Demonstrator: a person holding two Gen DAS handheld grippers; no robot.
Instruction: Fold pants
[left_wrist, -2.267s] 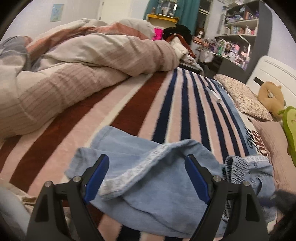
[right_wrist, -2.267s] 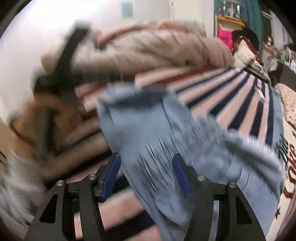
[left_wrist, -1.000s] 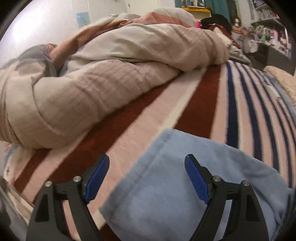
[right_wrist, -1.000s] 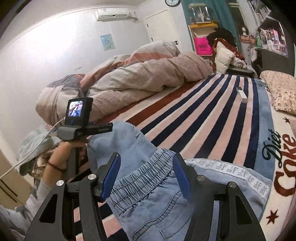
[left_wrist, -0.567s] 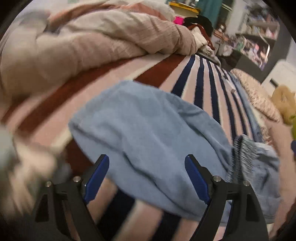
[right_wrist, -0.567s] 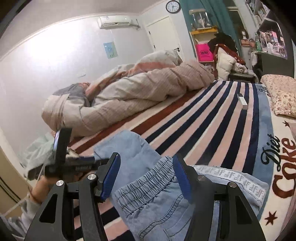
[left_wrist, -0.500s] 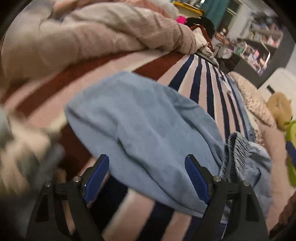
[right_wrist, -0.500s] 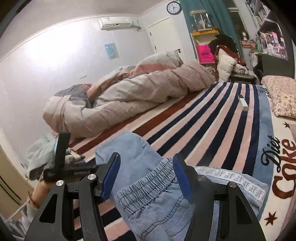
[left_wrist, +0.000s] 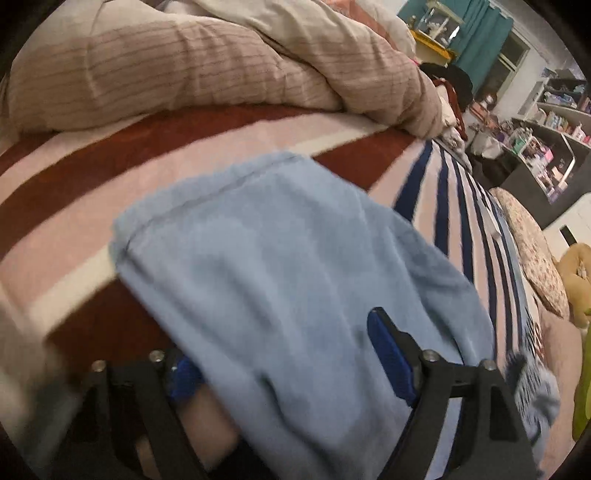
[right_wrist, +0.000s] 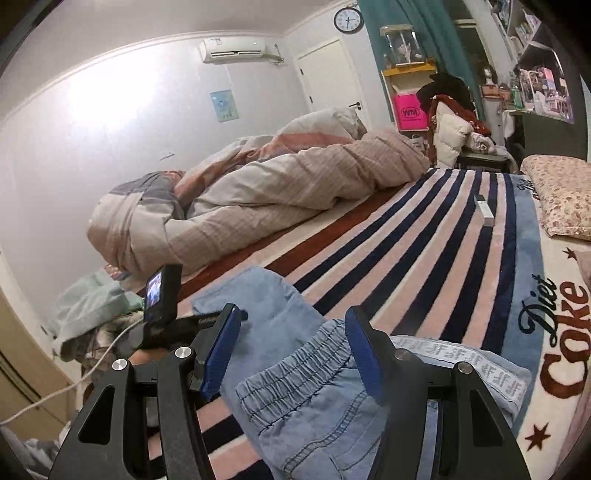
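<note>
- The light blue pants (right_wrist: 295, 373) are lying on the striped blanket (right_wrist: 424, 266) near the bed's near edge, with the elastic waistband (right_wrist: 295, 365) bunching up toward the right gripper and a leg panel (left_wrist: 280, 266) spreading out flat in front of the left gripper
- The left gripper (left_wrist: 288, 354) is hovering wide open over that leg panel, its jaws straddling the cloth and gripping nothing; one blue pad is hiding under the fabric's edge
- The right gripper (right_wrist: 291, 347) is also standing wide open, just above the waistband and holding nothing
- In my judgement the fold is risking going crooked: closing on a single layer would be dragging the top cloth off the one beneath
- The near edge is overhanging the bed side, so a careless tug could be pulling the pants off the blanket
- The bunched waistband is likely resisting a flat crease unless it is being smoothed first
- The heaped duvet (right_wrist: 280, 192) is crowding the far side, limiting room for spreading
- A small white object (right_wrist: 484, 212) is lying well apart on the stripes, and a floral pillow (right_wrist: 561, 195) is sitting farther off, neither one getting in the way
</note>
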